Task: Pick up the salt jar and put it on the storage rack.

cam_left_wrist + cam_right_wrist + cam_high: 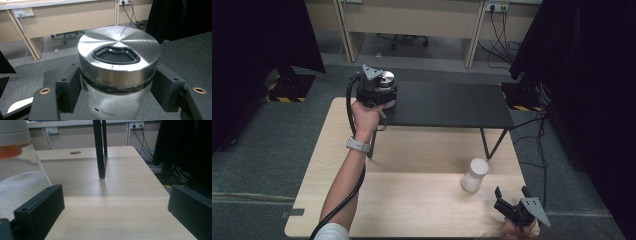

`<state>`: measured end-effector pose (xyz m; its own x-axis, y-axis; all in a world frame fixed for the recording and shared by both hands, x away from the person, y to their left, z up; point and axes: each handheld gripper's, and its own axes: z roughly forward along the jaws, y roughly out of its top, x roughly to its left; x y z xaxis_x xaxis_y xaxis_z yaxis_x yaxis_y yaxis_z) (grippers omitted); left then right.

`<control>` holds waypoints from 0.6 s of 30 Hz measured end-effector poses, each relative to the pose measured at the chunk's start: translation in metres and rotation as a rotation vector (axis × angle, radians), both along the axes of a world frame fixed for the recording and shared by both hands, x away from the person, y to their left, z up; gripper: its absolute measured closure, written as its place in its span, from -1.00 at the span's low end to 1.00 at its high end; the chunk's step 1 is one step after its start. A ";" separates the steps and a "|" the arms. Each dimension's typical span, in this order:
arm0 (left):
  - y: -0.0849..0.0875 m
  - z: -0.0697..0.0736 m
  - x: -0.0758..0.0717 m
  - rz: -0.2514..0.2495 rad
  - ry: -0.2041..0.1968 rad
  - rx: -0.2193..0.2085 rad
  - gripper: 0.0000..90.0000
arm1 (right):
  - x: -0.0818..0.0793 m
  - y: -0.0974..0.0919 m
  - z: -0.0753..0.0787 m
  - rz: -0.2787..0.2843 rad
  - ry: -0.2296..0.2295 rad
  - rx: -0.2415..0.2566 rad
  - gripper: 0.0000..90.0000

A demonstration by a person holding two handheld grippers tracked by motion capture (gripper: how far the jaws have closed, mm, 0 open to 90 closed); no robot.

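Steel-lidded jar (117, 75) clamped in left gripper (379, 92), arm outstretched over black shelf (447, 105)

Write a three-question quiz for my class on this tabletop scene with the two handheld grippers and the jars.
1. True or false: the left gripper is shut on the steel-lidded jar.
2. Which surface is that jar over: A) the black shelf, B) the wooden table, C) the floor?
3. What stands near the open right gripper?

Key: 1 true. 2 A. 3 The white-lidded jar of white powder, to the gripper's left, not between its jaws.
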<state>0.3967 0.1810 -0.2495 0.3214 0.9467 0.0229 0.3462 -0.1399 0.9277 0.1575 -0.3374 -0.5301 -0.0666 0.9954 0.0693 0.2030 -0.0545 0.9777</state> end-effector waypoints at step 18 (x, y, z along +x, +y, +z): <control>-0.003 -0.003 -0.002 0.019 -0.019 0.014 -0.45 | 0.000 0.001 0.001 -0.001 0.006 -0.006 -0.98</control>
<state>0.3948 0.1785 -0.2520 0.3032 0.9520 0.0420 0.3313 -0.1466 0.9321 0.1579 -0.3362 -0.5293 -0.0648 0.9959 0.0633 0.2086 -0.0485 0.9768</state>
